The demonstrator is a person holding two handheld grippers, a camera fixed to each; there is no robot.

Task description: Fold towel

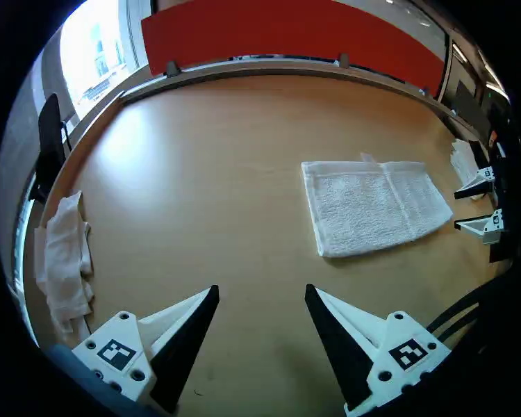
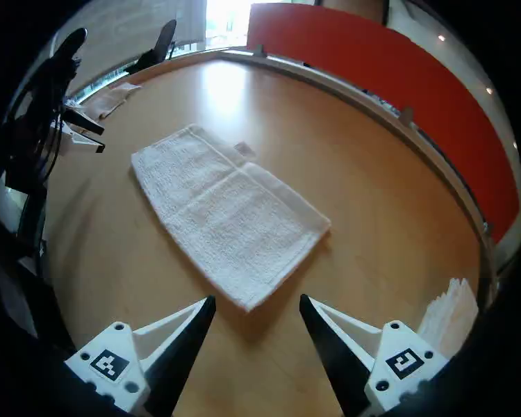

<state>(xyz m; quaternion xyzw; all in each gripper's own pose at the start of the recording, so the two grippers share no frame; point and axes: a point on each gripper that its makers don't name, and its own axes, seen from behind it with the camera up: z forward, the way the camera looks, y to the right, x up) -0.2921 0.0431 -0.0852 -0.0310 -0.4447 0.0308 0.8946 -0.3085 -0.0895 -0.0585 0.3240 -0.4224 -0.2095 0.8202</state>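
Left gripper view: a crumpled cloth lies at the table edge, partly cut off. The left gripper is spread and holds nothing. The folded towel lies flat, right of centre. The right gripper is spread just short of the towel. A pale stack, possibly cloths, is cut off.

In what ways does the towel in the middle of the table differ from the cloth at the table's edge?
The middle towel lies flat in a neat rectangle; the edge cloth is crumpled and bunched. The middle towel sits well in on the table; the edge cloth lies along its rim. Both are white.
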